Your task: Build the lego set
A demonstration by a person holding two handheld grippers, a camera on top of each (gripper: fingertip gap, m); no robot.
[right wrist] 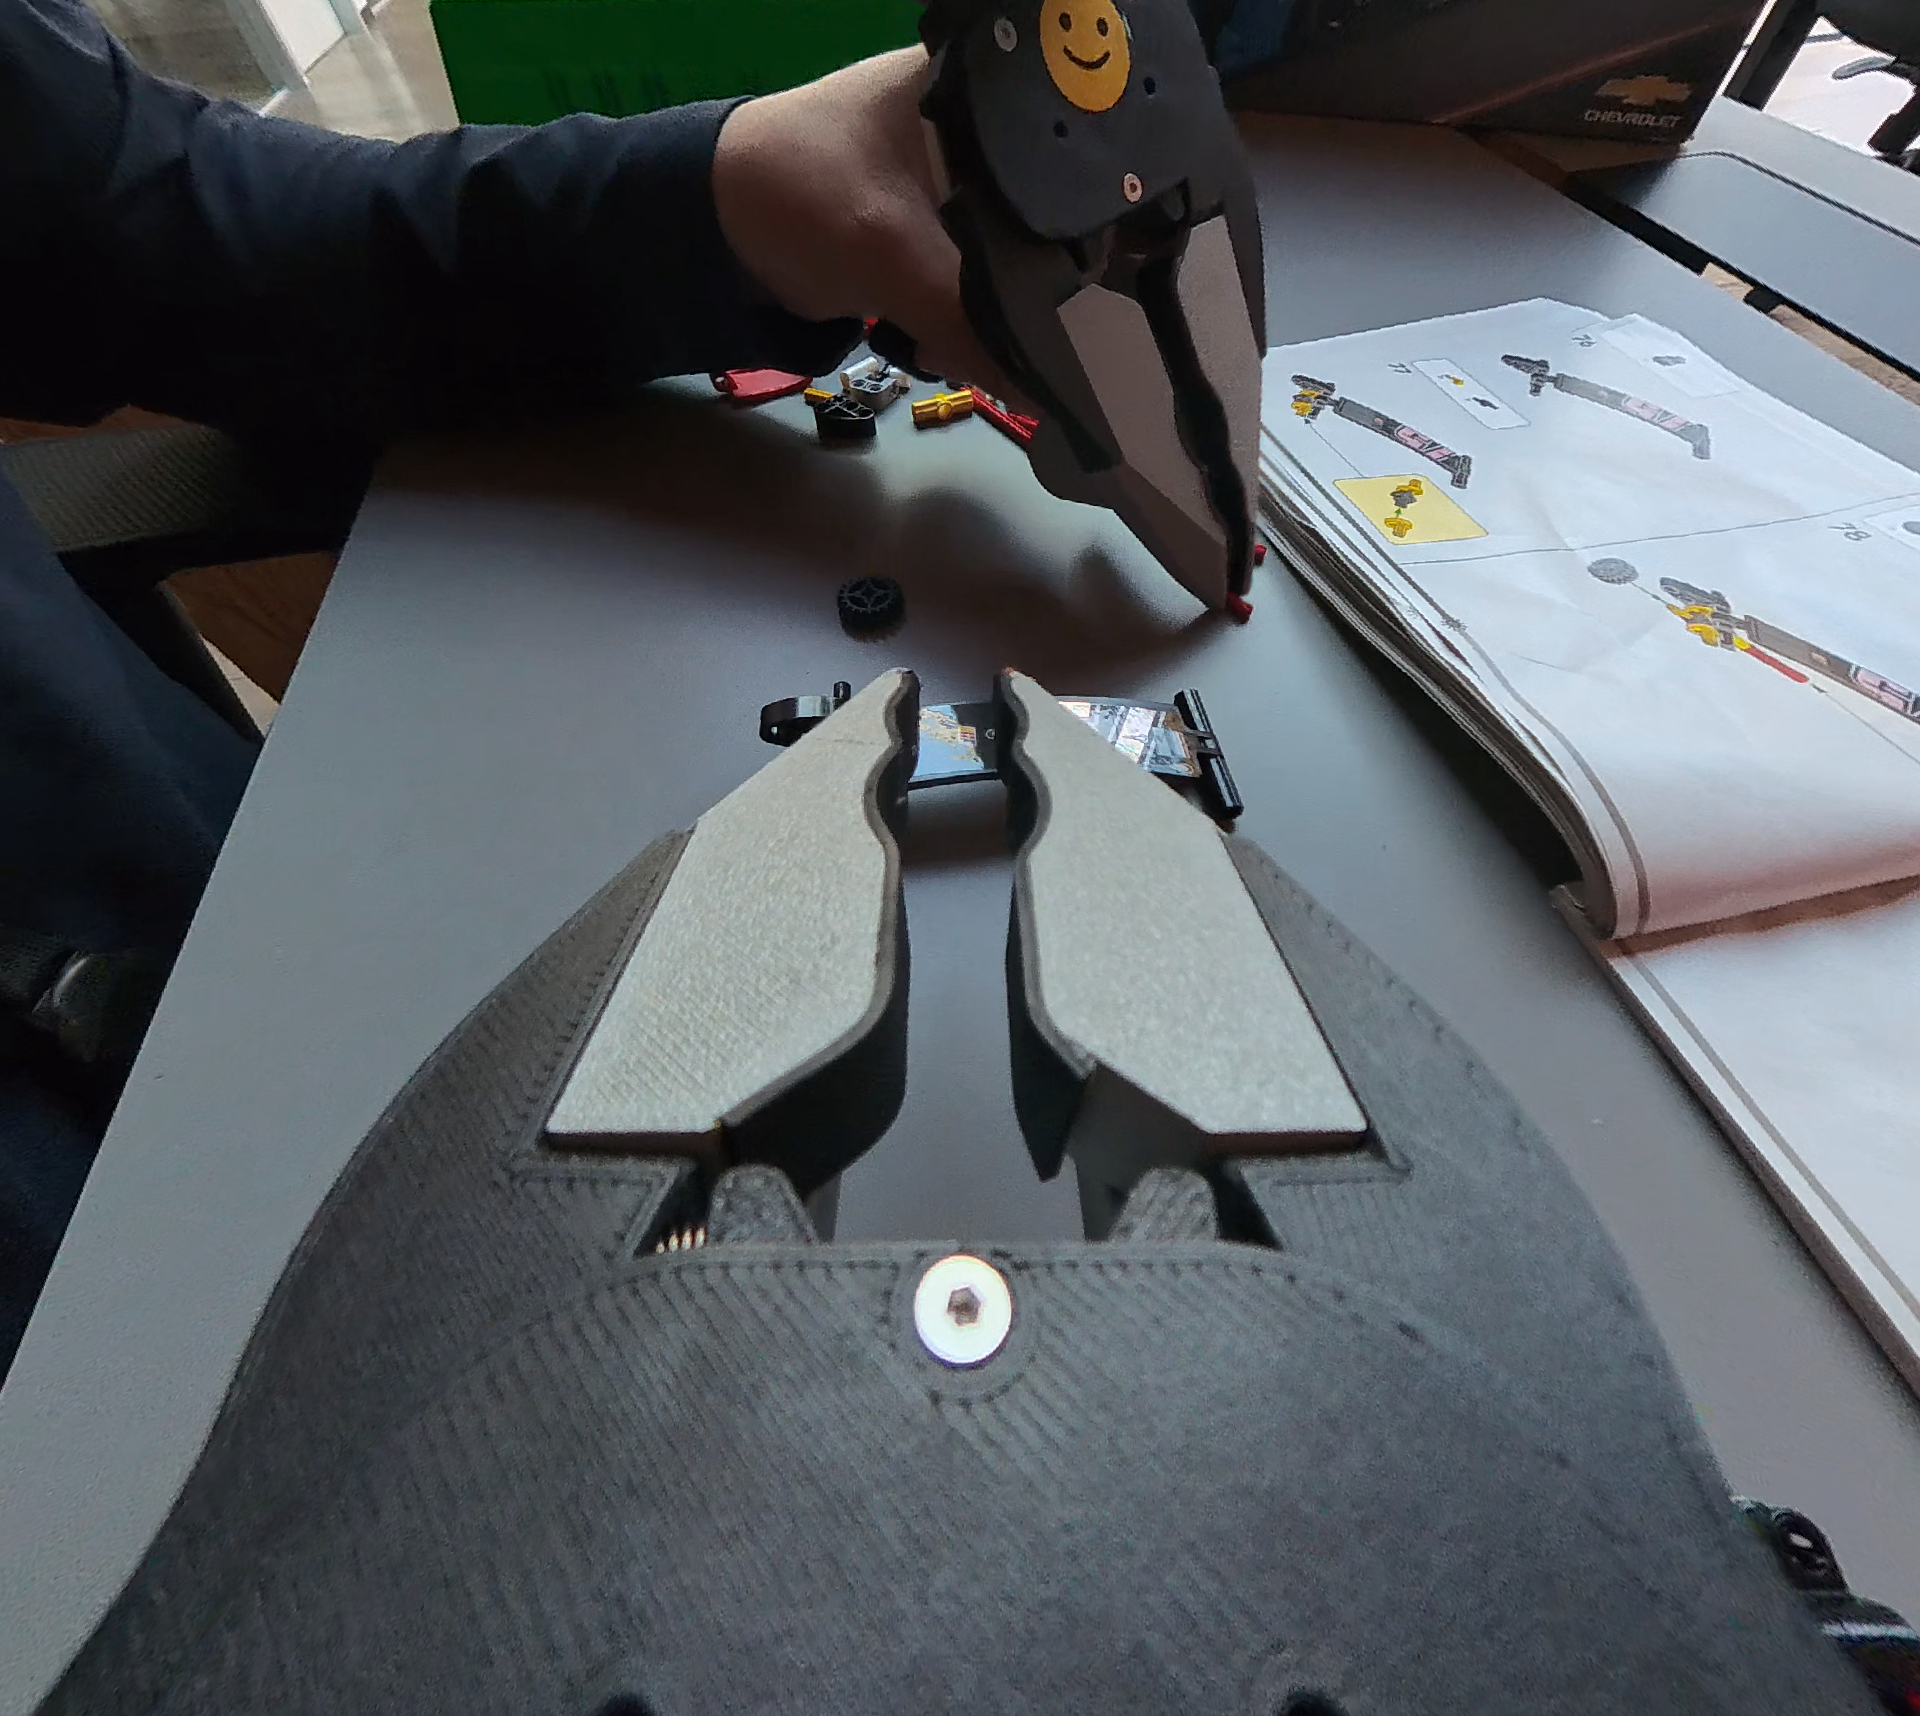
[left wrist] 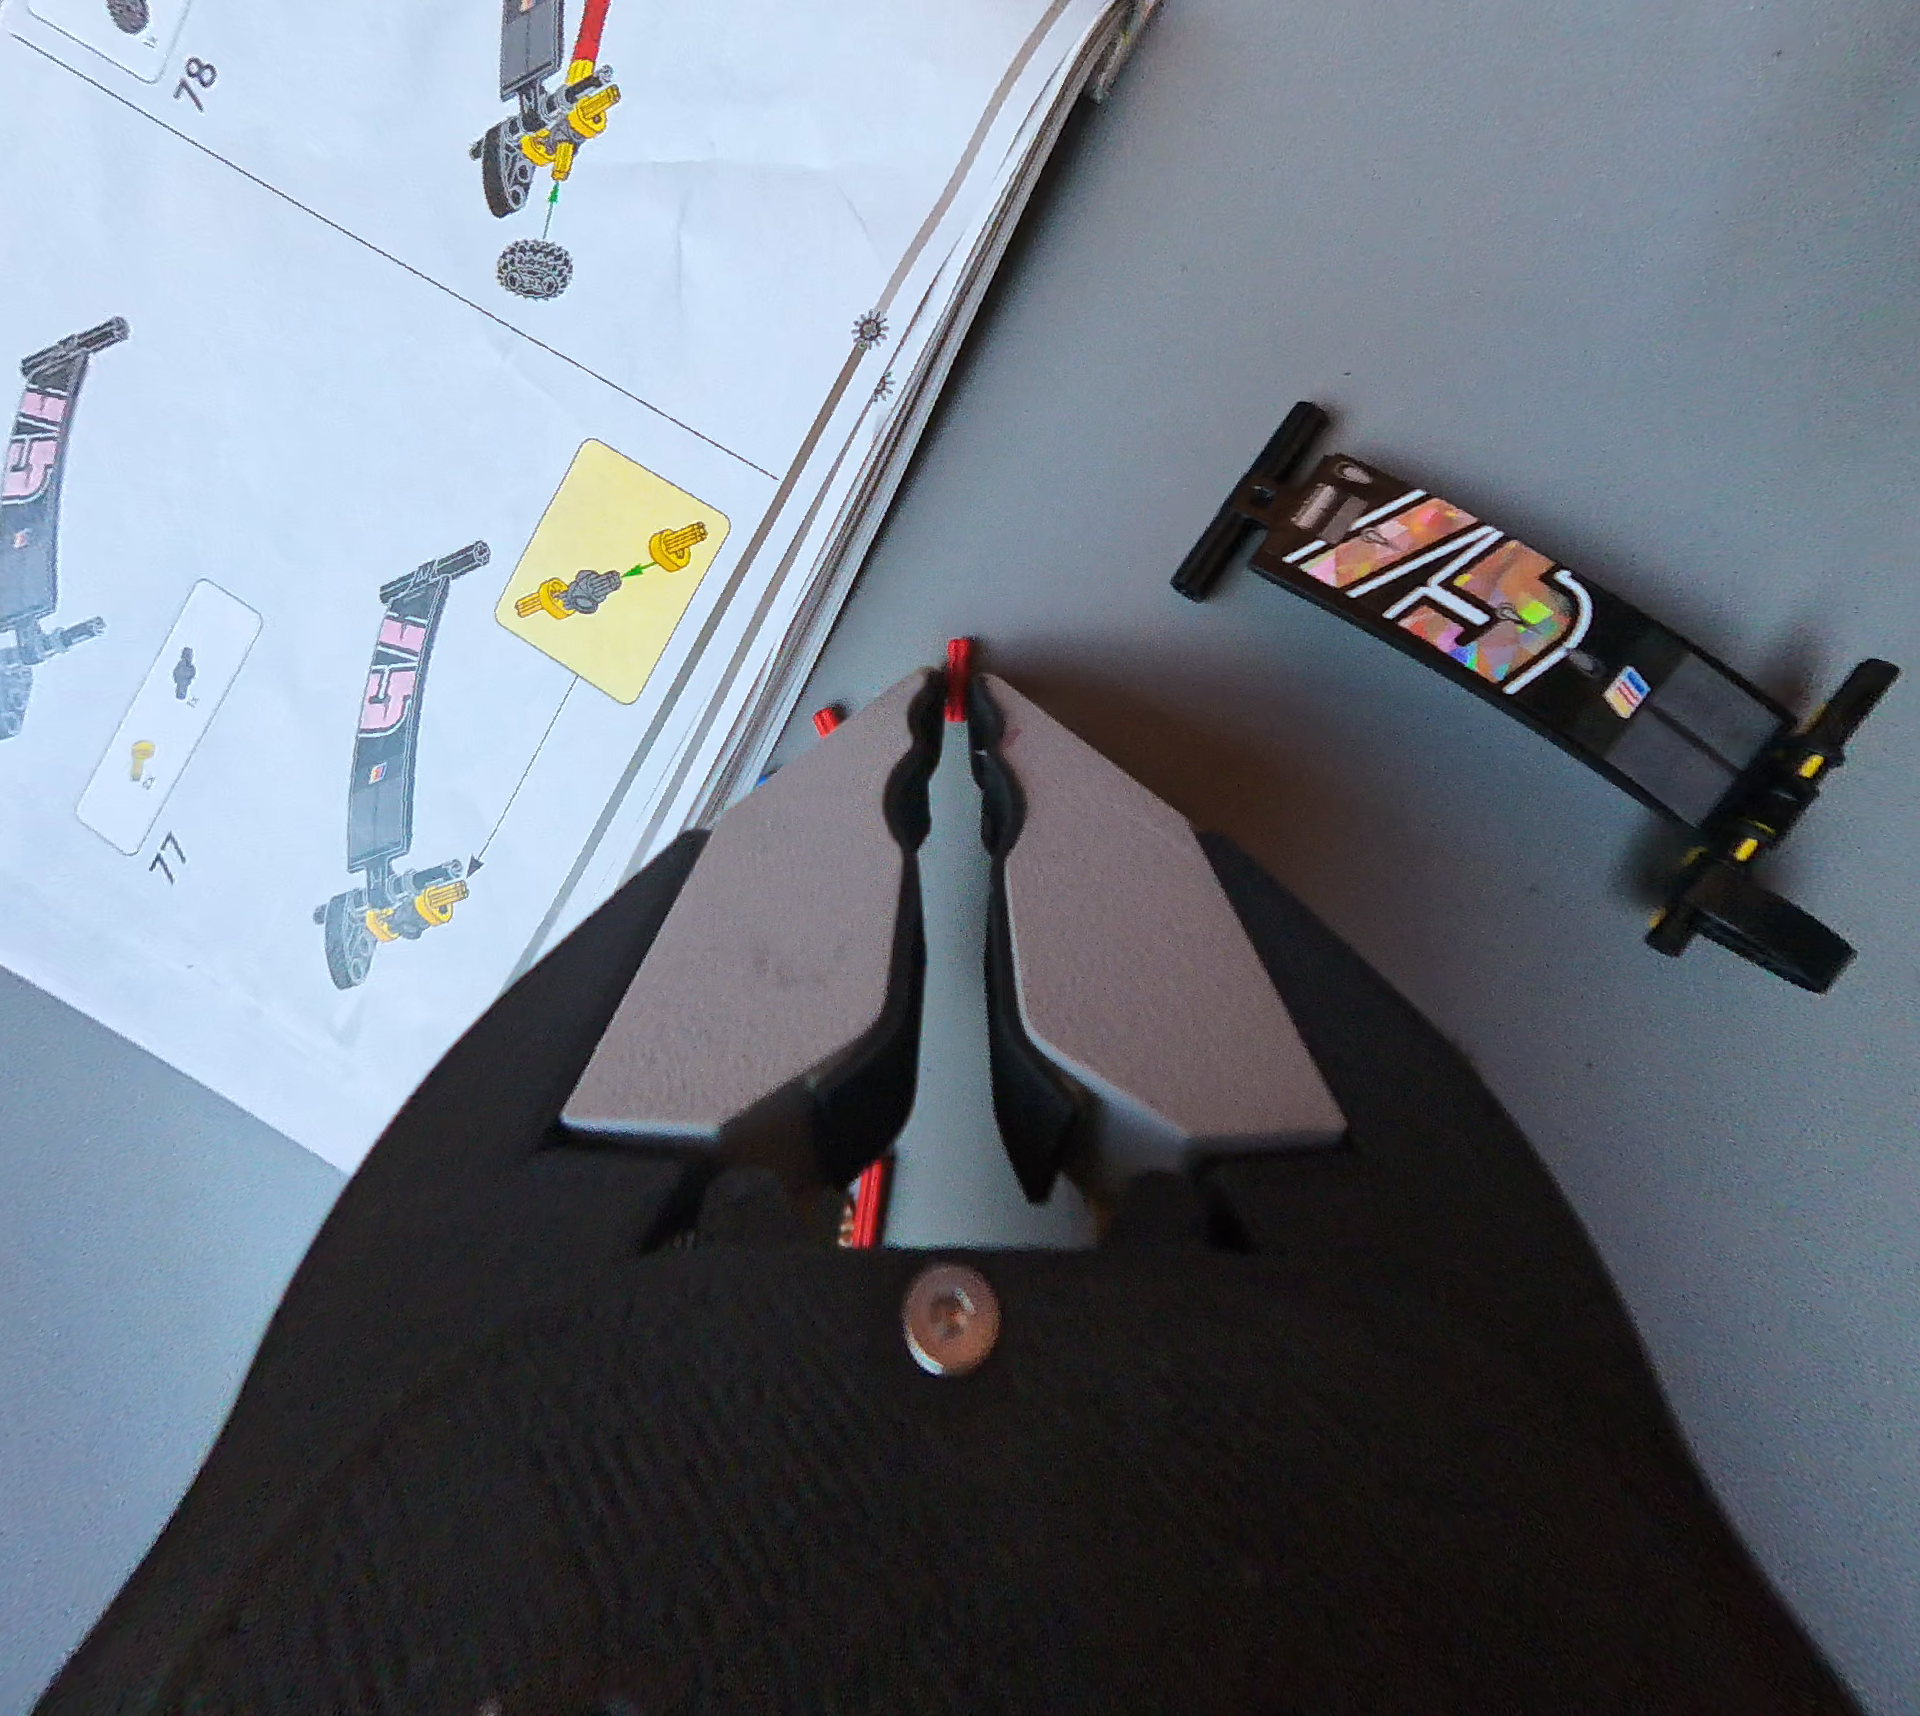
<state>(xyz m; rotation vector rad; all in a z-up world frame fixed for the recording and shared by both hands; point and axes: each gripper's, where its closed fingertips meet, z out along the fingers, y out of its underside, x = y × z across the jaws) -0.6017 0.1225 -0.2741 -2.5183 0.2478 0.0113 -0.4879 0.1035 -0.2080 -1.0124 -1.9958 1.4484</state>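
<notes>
The left gripper (left wrist: 958, 690) points steeply down at the grey bench (left wrist: 1455, 212), its two fingers pressed together on a small red pin (left wrist: 957, 679) whose end pokes out past the tips; from the right wrist view the same gripper (right wrist: 1231, 601) meets the bench with the red pin (right wrist: 1238, 606) at its tips, just beside the edge of an open instruction booklet (left wrist: 416, 316). A second red piece (left wrist: 828, 719) lies close by, between the left gripper and the booklet's page edges. The right gripper (right wrist: 956, 700) is held low over the bench with its fingers spread a little, nothing pinched; beyond the tips lies a curved black panel with a shiny holographic sticker (right wrist: 1122, 731), apart from the pads as far as can be seen. In the left wrist view this panel (left wrist: 1507, 617) lies well to the right of the red pin. A small black gear (right wrist: 870, 601) rests on the bench between the two grippers, and a cluster of loose red, yellow and black parts (right wrist: 883, 404) lies farther off beside the person's sleeve (right wrist: 364, 243)
</notes>
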